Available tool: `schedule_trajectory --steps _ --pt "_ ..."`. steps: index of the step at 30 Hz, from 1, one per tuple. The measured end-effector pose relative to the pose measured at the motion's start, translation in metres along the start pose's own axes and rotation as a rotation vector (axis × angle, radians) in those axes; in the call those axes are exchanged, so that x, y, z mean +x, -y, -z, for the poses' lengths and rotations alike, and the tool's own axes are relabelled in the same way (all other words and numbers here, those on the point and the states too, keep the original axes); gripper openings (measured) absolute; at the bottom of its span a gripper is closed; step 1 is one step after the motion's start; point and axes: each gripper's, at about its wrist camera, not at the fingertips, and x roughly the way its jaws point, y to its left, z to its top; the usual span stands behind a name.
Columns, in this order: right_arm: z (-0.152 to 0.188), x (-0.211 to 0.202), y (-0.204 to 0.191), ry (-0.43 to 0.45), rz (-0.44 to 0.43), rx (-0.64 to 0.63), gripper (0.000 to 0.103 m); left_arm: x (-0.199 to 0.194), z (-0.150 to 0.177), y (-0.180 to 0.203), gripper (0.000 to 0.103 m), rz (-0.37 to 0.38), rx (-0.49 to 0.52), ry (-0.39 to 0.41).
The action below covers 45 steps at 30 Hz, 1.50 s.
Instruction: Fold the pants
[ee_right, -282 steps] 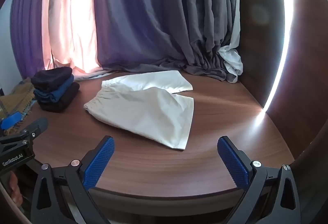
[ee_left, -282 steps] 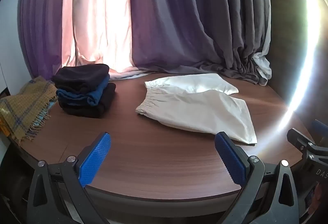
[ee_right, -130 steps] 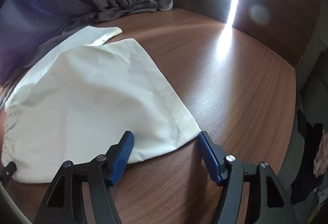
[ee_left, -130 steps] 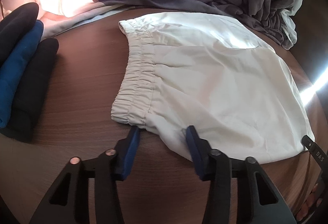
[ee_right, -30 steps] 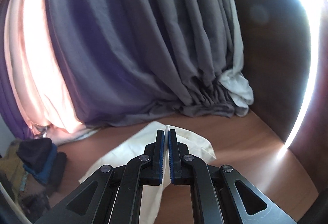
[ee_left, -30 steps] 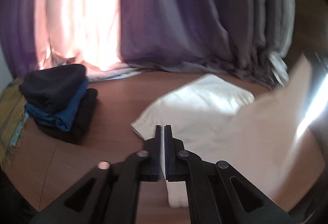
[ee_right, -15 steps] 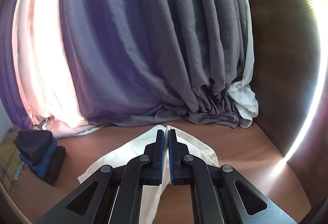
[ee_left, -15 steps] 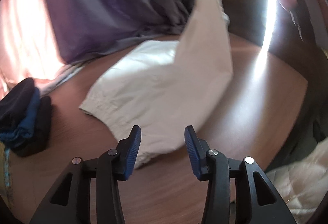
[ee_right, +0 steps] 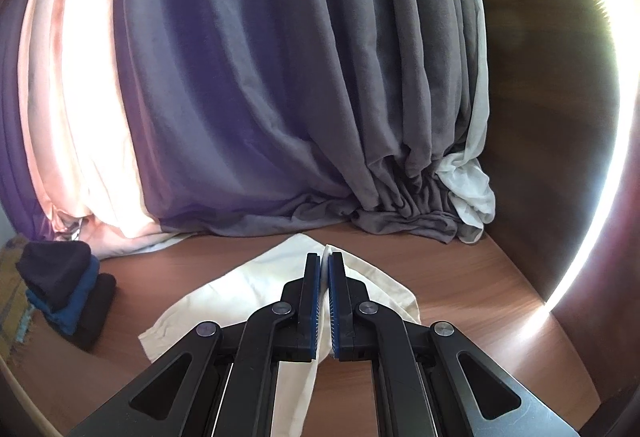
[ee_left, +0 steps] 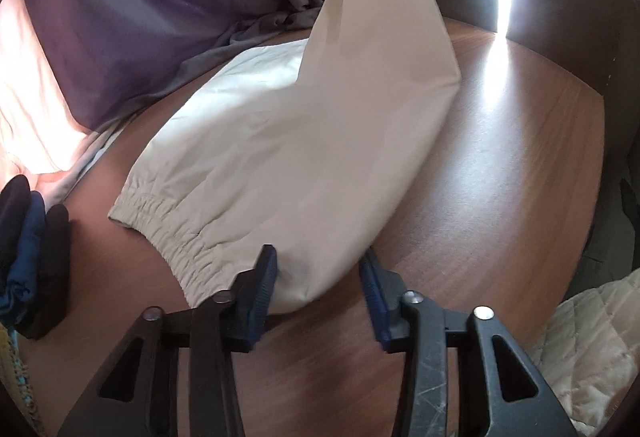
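Note:
Cream pants (ee_left: 288,157) with an elastic waistband lie on the round wooden table (ee_left: 500,177). One leg is lifted up toward the top of the left wrist view. My left gripper (ee_left: 318,277) is open, its blue pads on either side of the pants' near corner by the waistband. My right gripper (ee_right: 325,277) is shut on the hem of the pants (ee_right: 248,289) and holds it raised above the table.
A stack of folded dark and blue clothes (ee_right: 64,289) sits at the table's left, also in the left wrist view (ee_left: 28,249). Purple and grey curtains (ee_right: 280,77) hang behind the table. A quilted cream cover (ee_left: 592,337) lies off the right edge.
My left gripper has let go of the pants and opened, then dropped toward the waistband corner. My right gripper stays shut on the hem, holding the leg up.

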Motion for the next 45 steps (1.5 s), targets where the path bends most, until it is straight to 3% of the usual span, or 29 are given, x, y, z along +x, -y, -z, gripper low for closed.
schedule_trajectory --steps 2,5,15,20,25,35,45 --pt "0.001 0.001 0.001 -0.001 0.008 0.001 0.005 0.002 -0.001 -0.004 0.017 0.004 -0.016 -0.006" --pt "0.002 0.003 0.007 -0.012 0.021 0.012 0.005 0.001 -0.003 -0.013 0.006 0.002 -0.047 -0.004" --pt "-0.007 0.008 0.04 -0.014 0.069 0.065 0.005 -0.054 -0.029 -0.07 0.005 -0.039 -0.247 0.051" --pt "-0.018 0.002 0.046 0.01 0.06 0.09 0.005 -0.065 -0.056 -0.098 0.005 -0.031 -0.248 0.03" --pt "-0.034 0.013 0.039 0.011 0.054 0.062 0.005 -0.062 -0.079 -0.131 0.005 -0.012 -0.223 -0.012" --pt "-0.063 0.068 0.018 -0.063 0.021 -0.028 0.005 -0.032 -0.111 -0.171 0.005 -0.062 -0.19 -0.071" --pt "-0.066 0.159 -0.014 -0.195 0.036 -0.098 0.005 0.015 -0.117 -0.206 0.005 -0.099 -0.246 -0.149"
